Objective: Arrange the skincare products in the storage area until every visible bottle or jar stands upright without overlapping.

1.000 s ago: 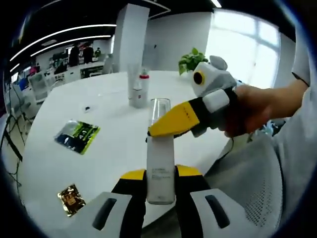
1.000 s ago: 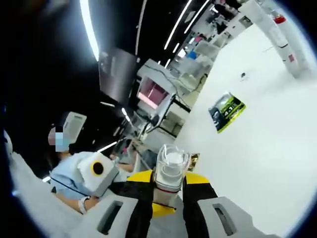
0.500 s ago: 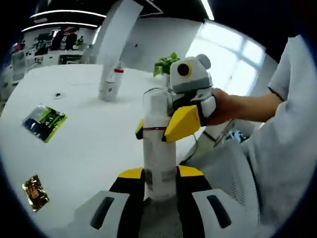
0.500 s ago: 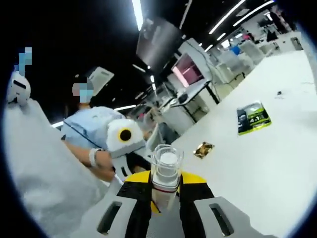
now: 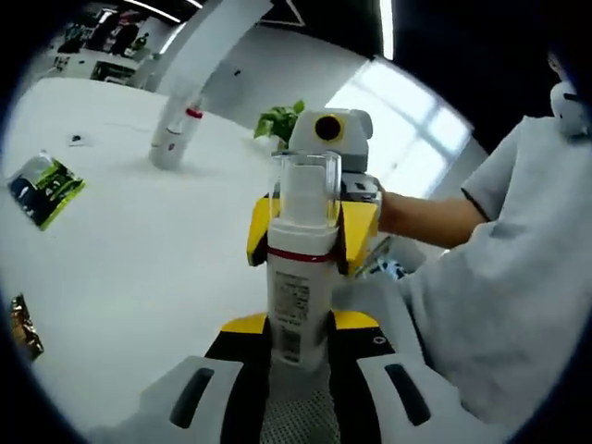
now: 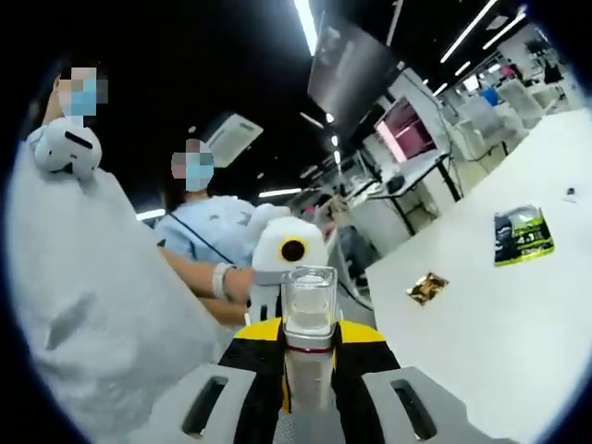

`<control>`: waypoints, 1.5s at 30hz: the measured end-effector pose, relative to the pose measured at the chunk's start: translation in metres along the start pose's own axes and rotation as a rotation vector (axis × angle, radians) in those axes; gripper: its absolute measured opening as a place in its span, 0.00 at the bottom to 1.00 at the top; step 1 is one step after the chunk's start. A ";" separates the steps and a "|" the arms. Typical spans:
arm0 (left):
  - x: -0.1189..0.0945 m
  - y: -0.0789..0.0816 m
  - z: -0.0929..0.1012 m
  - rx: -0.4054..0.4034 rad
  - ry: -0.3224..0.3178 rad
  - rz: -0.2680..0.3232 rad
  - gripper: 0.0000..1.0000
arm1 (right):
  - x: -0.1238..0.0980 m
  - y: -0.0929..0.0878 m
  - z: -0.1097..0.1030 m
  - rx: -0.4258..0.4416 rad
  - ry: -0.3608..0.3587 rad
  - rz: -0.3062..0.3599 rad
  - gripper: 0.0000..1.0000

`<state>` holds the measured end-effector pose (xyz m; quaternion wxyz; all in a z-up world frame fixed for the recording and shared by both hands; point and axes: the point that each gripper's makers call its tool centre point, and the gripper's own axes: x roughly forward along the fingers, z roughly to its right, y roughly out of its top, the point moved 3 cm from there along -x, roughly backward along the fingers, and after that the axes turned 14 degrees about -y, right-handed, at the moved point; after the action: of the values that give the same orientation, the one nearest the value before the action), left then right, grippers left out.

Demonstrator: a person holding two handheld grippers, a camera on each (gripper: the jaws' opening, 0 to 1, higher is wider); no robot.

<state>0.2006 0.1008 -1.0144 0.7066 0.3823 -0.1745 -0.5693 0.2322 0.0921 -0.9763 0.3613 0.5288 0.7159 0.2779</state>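
A white bottle [image 5: 298,287] with a red ring and a clear cap is held in the air, off the edge of the white table [image 5: 120,240]. My left gripper [image 5: 298,326] is shut on its lower body. My right gripper [image 5: 310,236] comes in from behind, its yellow jaws clamped on either side of the bottle's neck. In the right gripper view the clear cap [image 6: 308,298] stands up between my right gripper's [image 6: 308,335] jaws. Far back on the table stand two more white bottles [image 5: 171,141], close together, one of them with a red band.
A green packet [image 5: 42,185] and a gold packet [image 5: 20,326] lie flat on the table; both also appear as the green packet [image 6: 523,236] and gold packet [image 6: 427,288]. A potted plant [image 5: 277,120] stands beyond the table. The person's sleeve [image 5: 499,305] is at the right. People sit in the background.
Both hands have turned with the bottle. It now stands straight up in the left gripper view, with the right gripper behind it instead of crossing from the side. Both grips held throughout.
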 end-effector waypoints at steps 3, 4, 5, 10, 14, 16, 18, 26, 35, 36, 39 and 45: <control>-0.006 0.007 -0.008 -0.002 0.065 0.041 0.18 | 0.006 0.008 0.008 0.038 -0.082 0.029 0.15; -0.010 0.007 -0.014 0.015 0.111 0.037 0.18 | 0.009 0.009 0.011 0.045 -0.121 0.026 0.15; -0.012 0.007 -0.017 0.025 0.142 0.031 0.18 | 0.012 0.009 0.012 0.054 -0.153 0.022 0.15; -0.025 0.007 -0.031 0.055 0.278 0.018 0.18 | 0.027 0.010 0.022 0.209 -0.290 0.055 0.19; -0.031 0.008 -0.040 0.097 0.399 -0.003 0.18 | 0.030 0.009 0.030 0.343 -0.396 0.074 0.21; -0.031 0.004 -0.042 0.150 0.452 -0.058 0.18 | 0.030 0.007 0.030 0.338 -0.433 0.068 0.22; -0.029 -0.001 -0.042 0.182 0.481 -0.112 0.18 | 0.031 0.001 0.029 0.311 -0.454 0.036 0.22; -0.025 -0.010 -0.038 0.254 0.481 -0.196 0.18 | 0.026 -0.014 0.033 0.301 -0.500 -0.001 0.21; -0.014 -0.011 -0.024 0.100 0.254 -0.127 0.16 | 0.013 -0.016 0.022 0.126 -0.361 -0.033 0.18; -0.013 -0.012 -0.022 0.080 0.223 -0.125 0.17 | 0.011 -0.017 0.019 0.081 -0.331 -0.042 0.18; -0.008 -0.010 -0.015 0.053 0.146 -0.093 0.18 | 0.004 -0.016 0.013 0.030 -0.251 -0.041 0.18; -0.001 -0.007 -0.003 0.035 0.043 -0.062 0.28 | -0.004 -0.014 -0.008 -0.008 -0.055 0.011 0.18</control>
<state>0.1981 0.1024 -1.0215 0.6854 0.4121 -0.1572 -0.5794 0.2186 0.0839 -0.9817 0.3814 0.5387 0.7018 0.2679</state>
